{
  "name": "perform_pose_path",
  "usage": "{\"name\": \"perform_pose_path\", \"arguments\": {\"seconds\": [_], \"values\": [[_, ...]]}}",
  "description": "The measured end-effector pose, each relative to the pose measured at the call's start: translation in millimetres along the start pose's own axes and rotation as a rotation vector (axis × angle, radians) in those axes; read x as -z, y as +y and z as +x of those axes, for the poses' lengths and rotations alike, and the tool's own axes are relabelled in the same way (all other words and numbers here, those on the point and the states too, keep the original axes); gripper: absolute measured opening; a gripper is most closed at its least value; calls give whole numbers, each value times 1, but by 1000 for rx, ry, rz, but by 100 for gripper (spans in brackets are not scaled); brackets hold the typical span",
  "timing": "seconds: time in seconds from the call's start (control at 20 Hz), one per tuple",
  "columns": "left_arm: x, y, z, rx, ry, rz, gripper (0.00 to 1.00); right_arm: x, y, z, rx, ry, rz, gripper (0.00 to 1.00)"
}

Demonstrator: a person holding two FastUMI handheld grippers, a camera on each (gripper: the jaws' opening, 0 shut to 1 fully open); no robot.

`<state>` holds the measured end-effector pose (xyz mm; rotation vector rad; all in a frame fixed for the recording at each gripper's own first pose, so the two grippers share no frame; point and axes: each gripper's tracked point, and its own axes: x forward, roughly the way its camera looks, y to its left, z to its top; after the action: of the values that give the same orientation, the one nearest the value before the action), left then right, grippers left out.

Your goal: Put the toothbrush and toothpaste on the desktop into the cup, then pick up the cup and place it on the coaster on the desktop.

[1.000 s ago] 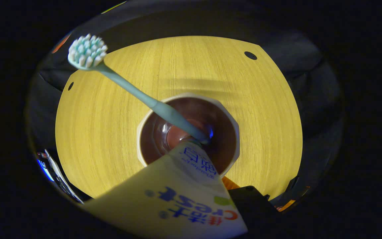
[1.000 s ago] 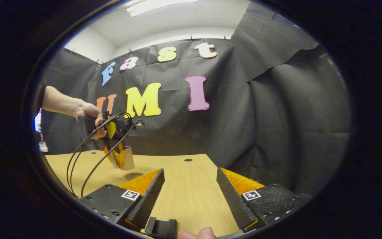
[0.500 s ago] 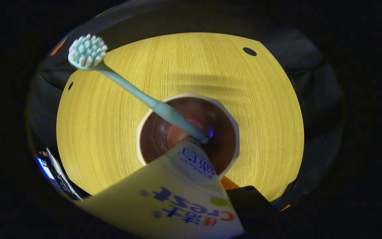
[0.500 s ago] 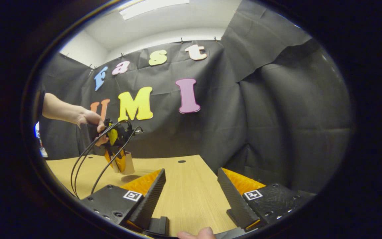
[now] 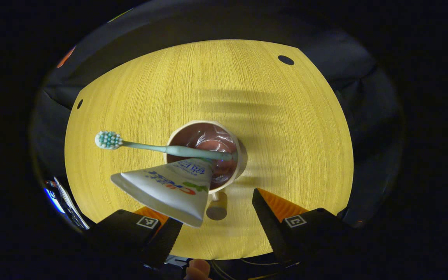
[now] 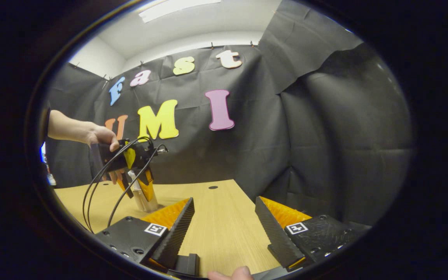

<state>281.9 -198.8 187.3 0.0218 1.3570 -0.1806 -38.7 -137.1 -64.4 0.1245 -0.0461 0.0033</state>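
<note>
In the left gripper view a beige cup (image 5: 239,155) with a dark glossy inside stands on the wooden desktop (image 5: 294,116). A pale green toothbrush (image 5: 146,146) and a white toothpaste tube (image 5: 165,186) lean out of it to the left. My left gripper (image 5: 214,229) hovers above and just short of the cup, open, with nothing between its fingers. A small beige stub (image 5: 217,209) lies by the cup's near side. In the right gripper view my right gripper (image 6: 226,229) stands open over bare desktop. Farther left in that view a hand (image 6: 101,136) holds the left gripper (image 6: 138,184) over the cup (image 6: 149,203).
The desktop has round cable holes at its far right (image 5: 286,60) and far left (image 5: 79,104). Black cloth walls close in behind and to the right (image 6: 325,147). Black cables (image 6: 103,194) hang from the left gripper. A fingertip (image 6: 231,274) shows at the bottom edge.
The cup, held above the desktop before, now stands on it. My left gripper has opened, let go of it and drawn back upward. The right gripper has barely moved.
</note>
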Motion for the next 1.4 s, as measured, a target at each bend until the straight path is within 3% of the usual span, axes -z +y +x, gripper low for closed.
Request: {"name": "perform_pose_path", "arguments": {"seconds": [0.05,0.35,0.45,0.55,0.7,0.75,0.9,1.0,1.1,1.25,1.3,1.4], "values": [[1,0,-4,4,-2,-6,100,-1,1,1,1,-2,-5,99],[13,11,-49,53,-116,-41,100,-2,15,8,-6,15,-4,95],[5,25,-77,51,-240,2,100,-8,23,15,-14,12,-2,95],[-8,39,-104,63,-439,17,100,-19,27,29,9,-1,-1,95],[-9,51,-145,133,-668,-55,100,-33,50,44,-11,5,-4,95],[-13,58,-162,124,-766,-65,100,-39,58,47,-19,0,-12,95],[-23,96,-212,-18,-1067,-68,100,-59,82,53,-47,-35,-28,95],[-24,110,-229,-67,-1216,-89,99,-61,97,54,-63,-43,-29,95],[-33,107,-231,-80,-1291,-101,98,-56,103,56,-62,-36,-48,92],[-33,120,-225,-177,-1364,-57,98,-56,106,55,-46,-36,-52,95],[-34,123,-222,-181,-1378,-58,98,-60,103,56,-27,-45,-55,95],[-17,117,-213,-111,-1378,-70,98,-64,102,57,-7,-57,-67,95]]}}
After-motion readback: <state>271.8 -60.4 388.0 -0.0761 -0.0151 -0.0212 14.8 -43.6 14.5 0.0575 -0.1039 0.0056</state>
